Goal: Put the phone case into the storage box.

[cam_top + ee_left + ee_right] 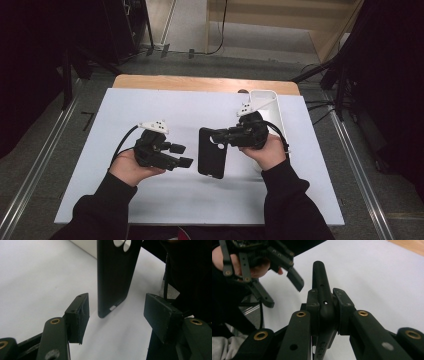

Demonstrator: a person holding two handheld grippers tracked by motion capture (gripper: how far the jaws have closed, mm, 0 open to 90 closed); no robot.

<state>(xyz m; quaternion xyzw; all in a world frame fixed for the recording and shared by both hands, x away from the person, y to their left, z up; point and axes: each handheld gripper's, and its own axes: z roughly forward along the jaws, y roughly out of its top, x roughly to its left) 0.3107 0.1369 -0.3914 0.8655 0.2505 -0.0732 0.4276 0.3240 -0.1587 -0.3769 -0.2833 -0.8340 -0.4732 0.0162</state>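
High view: at frame centre, the right gripper [218,138] clamps the top edge of the black phone case [211,159] above the white table [165,105]; left of it, the left gripper [181,155] gapes wide, empty.

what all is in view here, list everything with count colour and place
phone case: 1, black, held up over the middle of the table, clamped on its edge by the right hand-held gripper
tray: 1, white, long and narrow, at the right far part of the table
table cover: 1, pale white sheet, over most of the table
table top: 1, light wood, bare strip along the far edge
floor: grey, around the table
left hand-held gripper: 1, black, jaws open, left of the case and pointing at it
right hand-held gripper: 1, black, jaws shut on the case
hands: 2, each holding a gripper, in black sleeves, coming in from the near edge
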